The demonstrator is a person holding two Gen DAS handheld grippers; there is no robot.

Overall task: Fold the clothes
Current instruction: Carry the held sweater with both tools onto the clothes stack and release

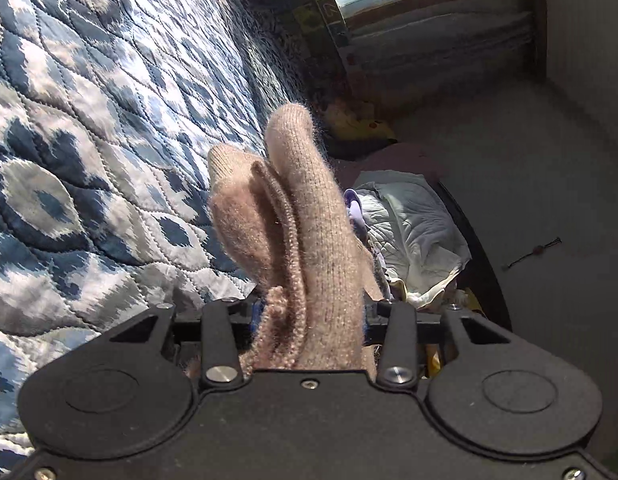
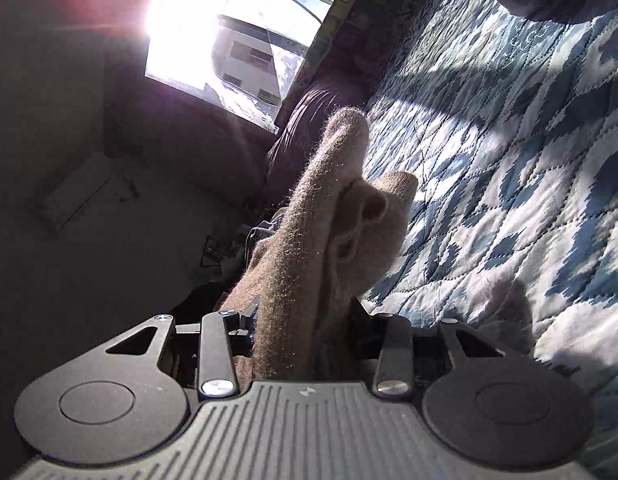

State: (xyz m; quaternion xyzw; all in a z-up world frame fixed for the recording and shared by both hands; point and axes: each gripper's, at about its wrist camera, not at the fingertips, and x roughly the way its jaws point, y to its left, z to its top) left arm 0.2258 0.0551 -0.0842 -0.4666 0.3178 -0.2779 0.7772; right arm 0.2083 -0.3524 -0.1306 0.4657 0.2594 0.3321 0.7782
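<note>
- A fuzzy tan knitted garment (image 1: 309,240) is held bunched in both grippers, raised above the blue-and-white patterned quilt (image 1: 89,128).
- It is clamped by the left gripper (image 1: 309,316), folds projecting forward.
- It (image 2: 309,240) is likewise pinched by the right gripper (image 2: 305,316).
- A window (image 2: 229,40) is seen beyond.

fuzzy knit garment (image 1: 305,220), seemingly satiny quilt (image 1: 109,120)

Left gripper (image 1: 309,312) and right gripper (image 2: 305,316), each seen from its own wrist camera: fingers were closed tightly on a bunch of tan knit garment (image 1: 305,216), which hid the fingertips.
</note>
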